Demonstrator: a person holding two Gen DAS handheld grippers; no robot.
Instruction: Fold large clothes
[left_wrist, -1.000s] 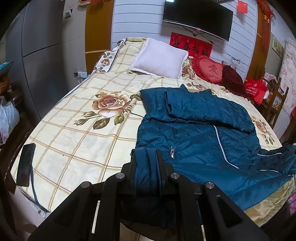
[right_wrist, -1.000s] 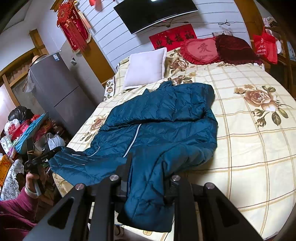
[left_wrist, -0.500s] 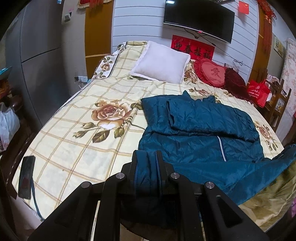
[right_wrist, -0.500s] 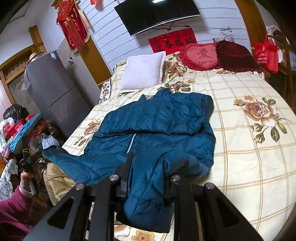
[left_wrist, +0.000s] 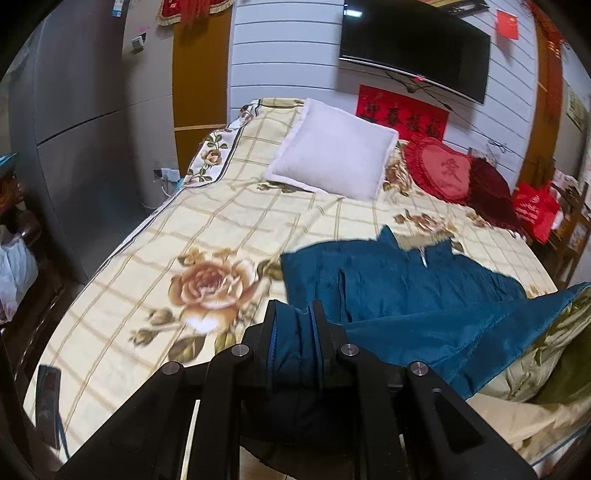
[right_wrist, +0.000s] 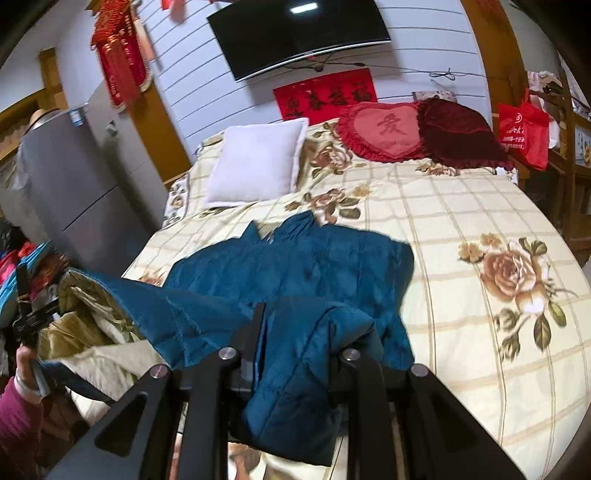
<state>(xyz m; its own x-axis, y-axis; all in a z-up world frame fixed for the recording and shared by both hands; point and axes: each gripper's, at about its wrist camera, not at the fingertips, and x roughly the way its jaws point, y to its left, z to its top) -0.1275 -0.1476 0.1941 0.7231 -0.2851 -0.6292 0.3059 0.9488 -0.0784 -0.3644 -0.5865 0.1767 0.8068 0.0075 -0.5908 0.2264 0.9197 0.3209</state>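
A dark teal quilted jacket (left_wrist: 406, 288) lies on the bed with its collar toward the pillows; it also shows in the right wrist view (right_wrist: 303, 266). My left gripper (left_wrist: 295, 325) is shut on one bottom corner of the jacket. My right gripper (right_wrist: 295, 332) is shut on the other bottom corner, with fabric bunched between the fingers. The hem between the two grippers is lifted off the bed near its foot edge. The left gripper also shows in the right wrist view (right_wrist: 31, 321), held by a hand in a pink sleeve.
The bed (left_wrist: 221, 229) has a cream checked cover with roses. A white pillow (left_wrist: 332, 158) and red heart cushions (right_wrist: 384, 129) lie at the head. A grey fridge (right_wrist: 74, 184) stands left. A dark phone (left_wrist: 48, 391) lies at the bed's left edge.
Both grippers have risen and pulled back toward the foot of the bed, lifting the jacket's hem and dragging the jacket. The bed cover under the hem has bunched up.
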